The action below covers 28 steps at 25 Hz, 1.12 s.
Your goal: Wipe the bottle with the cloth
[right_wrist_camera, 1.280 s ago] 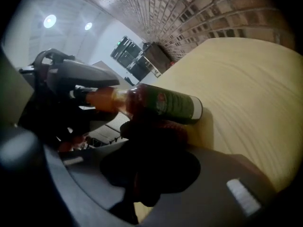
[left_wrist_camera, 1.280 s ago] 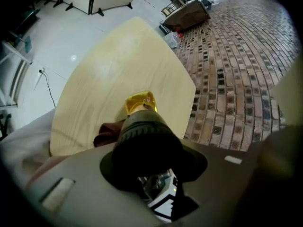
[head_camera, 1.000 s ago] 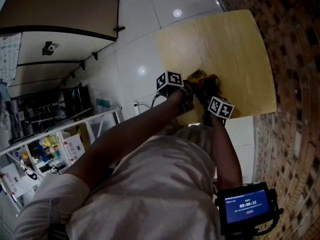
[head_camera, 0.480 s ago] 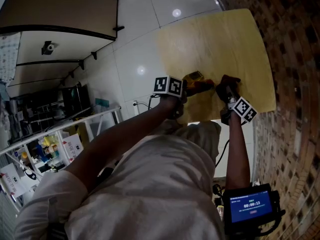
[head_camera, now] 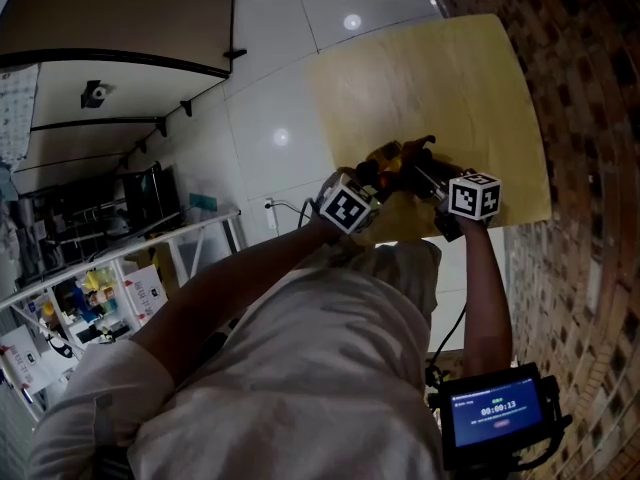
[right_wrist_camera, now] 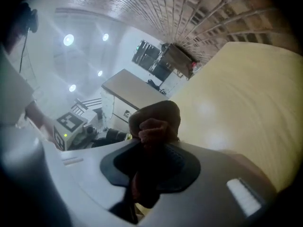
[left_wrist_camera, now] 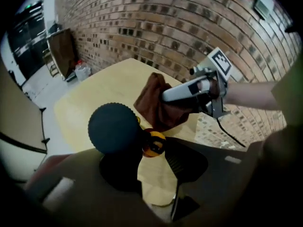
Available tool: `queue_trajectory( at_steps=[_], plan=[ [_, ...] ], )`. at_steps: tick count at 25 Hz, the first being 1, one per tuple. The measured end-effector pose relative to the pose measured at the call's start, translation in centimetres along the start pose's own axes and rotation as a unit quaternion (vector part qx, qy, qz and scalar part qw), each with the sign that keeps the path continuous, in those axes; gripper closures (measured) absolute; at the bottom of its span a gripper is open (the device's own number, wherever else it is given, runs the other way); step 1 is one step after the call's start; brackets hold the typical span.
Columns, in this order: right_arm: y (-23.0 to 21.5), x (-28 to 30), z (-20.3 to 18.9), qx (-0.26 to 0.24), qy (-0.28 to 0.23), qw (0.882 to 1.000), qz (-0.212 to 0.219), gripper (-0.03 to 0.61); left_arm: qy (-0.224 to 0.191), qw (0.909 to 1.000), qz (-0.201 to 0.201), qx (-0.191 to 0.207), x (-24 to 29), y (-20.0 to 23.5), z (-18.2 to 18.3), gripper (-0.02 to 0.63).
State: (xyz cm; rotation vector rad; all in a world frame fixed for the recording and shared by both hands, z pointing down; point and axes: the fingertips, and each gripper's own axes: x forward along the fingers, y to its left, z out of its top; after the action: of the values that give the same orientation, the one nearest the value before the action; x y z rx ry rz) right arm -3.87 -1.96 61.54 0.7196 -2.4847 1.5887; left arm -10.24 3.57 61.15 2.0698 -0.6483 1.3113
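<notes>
Left gripper clamped on the bottle, over the table near its front edge. Brown cloth just beside the bottle, pinched tight in right gripper. Bare tabletop beyond. Brick wall flanks the right edge.

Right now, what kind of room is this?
Probably a workshop or lab room rather than a home, though I can't be sure. It has a bare brick wall, a white tiled floor, a plain wooden table and a metal rack crowded with small supplies.
</notes>
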Motion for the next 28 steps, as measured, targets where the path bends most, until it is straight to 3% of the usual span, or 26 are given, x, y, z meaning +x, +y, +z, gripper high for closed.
queue_trajectory(
  at_steps=[4, 6, 9, 15, 18, 20, 23, 26, 28],
  plan=[
    [-0.1, 3.2, -0.7, 0.022, 0.042, 0.999, 0.004, 0.488, -0.002, 0.9955, 0.010, 0.094, 0.1, -1.2, 0.0, 0.446],
    [-1.0, 4.3, -0.9, 0.053, 0.039, 0.998, -0.014, 0.488, -0.006, 0.9932, 0.006, 0.116, 0.3, -1.9, 0.2, 0.446],
    [-2.3, 5.4, -2.5, 0.068, 0.044, 0.994, -0.071, 0.488, -0.014, 0.9952, -0.001, 0.097, 0.3, -2.5, 0.3, 0.446],
    [-5.4, 6.0, -5.9, 0.024, 0.079, 0.980, -0.181, 0.488, -0.023, 0.9970, -0.001, 0.074, 0.4, -2.2, 0.4, 0.445],
    [-6.3, 4.8, -6.6, -0.009, 0.098, 0.972, -0.211, 0.488, -0.020, 0.9967, -0.004, 0.078, 0.2, -2.3, 0.1, 0.445],
    [-6.6, 3.7, -6.0, 0.007, 0.078, 0.974, -0.213, 0.488, -0.021, 0.9967, -0.005, 0.079, 0.1, -2.1, 0.2, 0.444],
    [-6.3, 2.0, -4.3, 0.065, 0.019, 0.983, -0.172, 0.488, -0.020, 0.9952, -0.005, 0.095, 0.2, -2.1, 0.6, 0.445],
    [-3.0, 1.4, -2.2, 0.126, -0.032, 0.991, -0.041, 0.488, -0.010, 0.9902, -0.004, 0.139, 0.4, -2.3, 0.2, 0.445],
    [-0.2, 2.0, -1.2, 0.157, -0.036, 0.986, 0.047, 0.488, -0.006, 0.9862, -0.007, 0.165, 0.4, -2.4, -0.1, 0.445]
  ],
)
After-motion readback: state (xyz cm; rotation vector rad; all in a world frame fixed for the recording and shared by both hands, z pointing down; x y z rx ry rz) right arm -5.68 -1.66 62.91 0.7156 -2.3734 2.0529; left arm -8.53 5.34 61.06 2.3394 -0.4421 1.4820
